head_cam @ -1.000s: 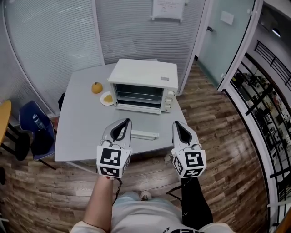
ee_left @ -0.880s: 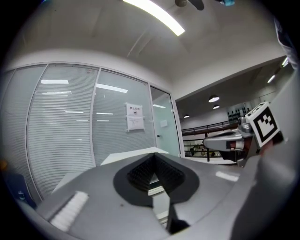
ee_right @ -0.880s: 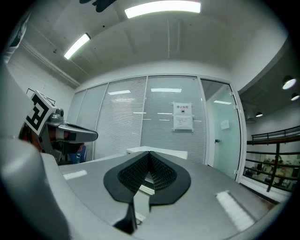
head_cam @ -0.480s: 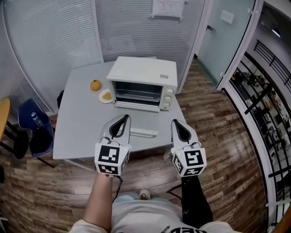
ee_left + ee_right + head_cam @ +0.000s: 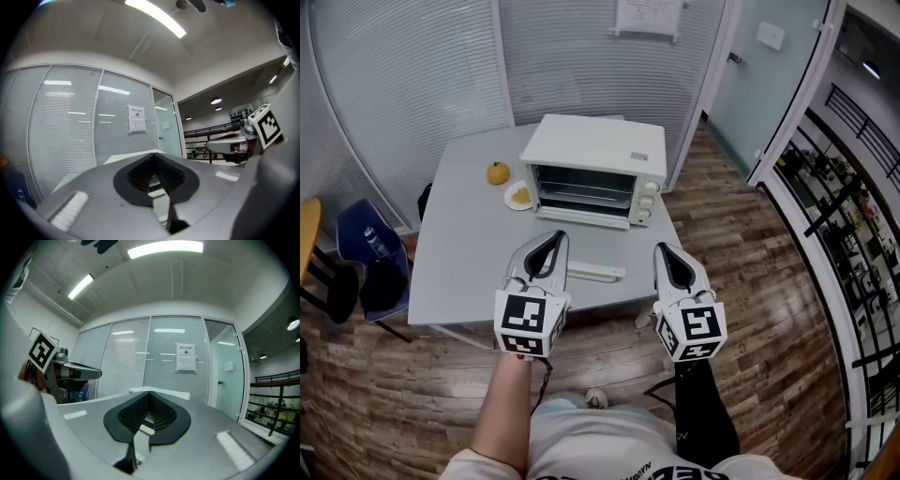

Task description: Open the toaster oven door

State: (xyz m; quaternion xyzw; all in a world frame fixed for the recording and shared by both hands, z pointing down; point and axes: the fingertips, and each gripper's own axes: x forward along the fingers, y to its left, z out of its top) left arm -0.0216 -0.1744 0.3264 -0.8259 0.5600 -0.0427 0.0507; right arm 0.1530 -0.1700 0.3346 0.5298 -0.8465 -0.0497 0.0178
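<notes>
A white toaster oven (image 5: 598, 169) stands at the back of the grey table (image 5: 478, 253). Its dark inside and wire rack show from the front. A white bar (image 5: 595, 273) lies level a little in front of it; I cannot tell whether it is the handle of a lowered glass door. My left gripper (image 5: 555, 234) and right gripper (image 5: 661, 248) hover side by side above the table's near edge, well short of the oven. Both are shut with nothing held. The left gripper (image 5: 153, 154) and right gripper (image 5: 149, 393) views each show jaws meeting at the tip.
An orange (image 5: 497, 173) and a small plate (image 5: 518, 196) with something yellow sit left of the oven. A blue chair (image 5: 370, 267) stands by the table's left side. Frosted glass walls (image 5: 412, 75) rise behind, and a glass door (image 5: 759, 66) stands at the right.
The head view has shifted slightly, so the oven sits a little higher in the picture. Both grippers stay shut and almost where they were.
</notes>
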